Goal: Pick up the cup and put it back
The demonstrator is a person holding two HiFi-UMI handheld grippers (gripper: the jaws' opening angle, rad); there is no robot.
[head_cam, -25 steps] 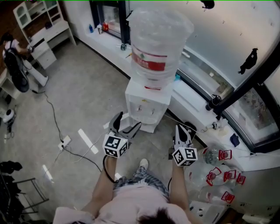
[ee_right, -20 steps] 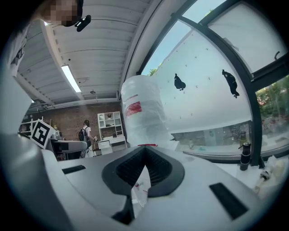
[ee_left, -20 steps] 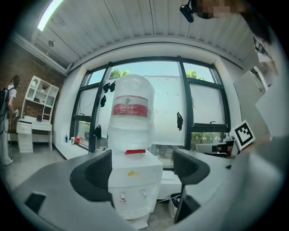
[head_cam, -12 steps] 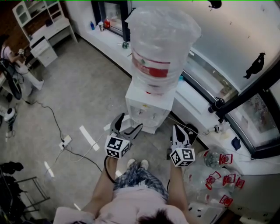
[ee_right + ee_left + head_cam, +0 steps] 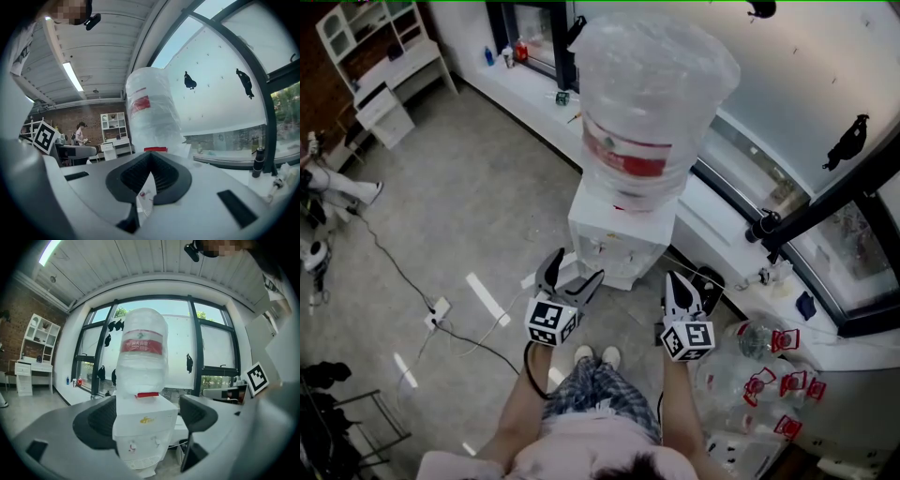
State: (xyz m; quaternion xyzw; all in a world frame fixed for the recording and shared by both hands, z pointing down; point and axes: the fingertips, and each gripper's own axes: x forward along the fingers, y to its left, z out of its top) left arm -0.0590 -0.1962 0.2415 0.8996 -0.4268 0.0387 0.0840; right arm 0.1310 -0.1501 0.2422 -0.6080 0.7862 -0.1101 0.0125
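Water dispenser (image 5: 614, 239), white, floor-standing, before a window ledge; a large clear bottle (image 5: 647, 103) with a red label band is seated upside down on top of it.

Left gripper (image 5: 572, 267): held in front of the dispenser on its left side. Jaws spread wide with nothing between the pads. In the left gripper view the dispenser (image 5: 145, 427) and its bottle (image 5: 140, 352) fill the gap between the jaws.

Right gripper (image 5: 686, 291): held in front of the dispenser on its right side, apart from it. Jaws drawn together at the tips and holding nothing. In the right gripper view only a thin sliver of the dispenser (image 5: 145, 197) shows through the slit below the tips, and the bottle (image 5: 152, 112) rises behind.

Cup: cannot be made out in any view.

Spare bottles (image 5: 769, 366), clear with red labels: heaped on the floor to the right of the dispenser, beside the right gripper.

Power strip (image 5: 439, 307) with a dark cable: on the floor well to the left of the dispenser.

Shelf unit (image 5: 384, 66), white: far left of the dispenser, against the wall.
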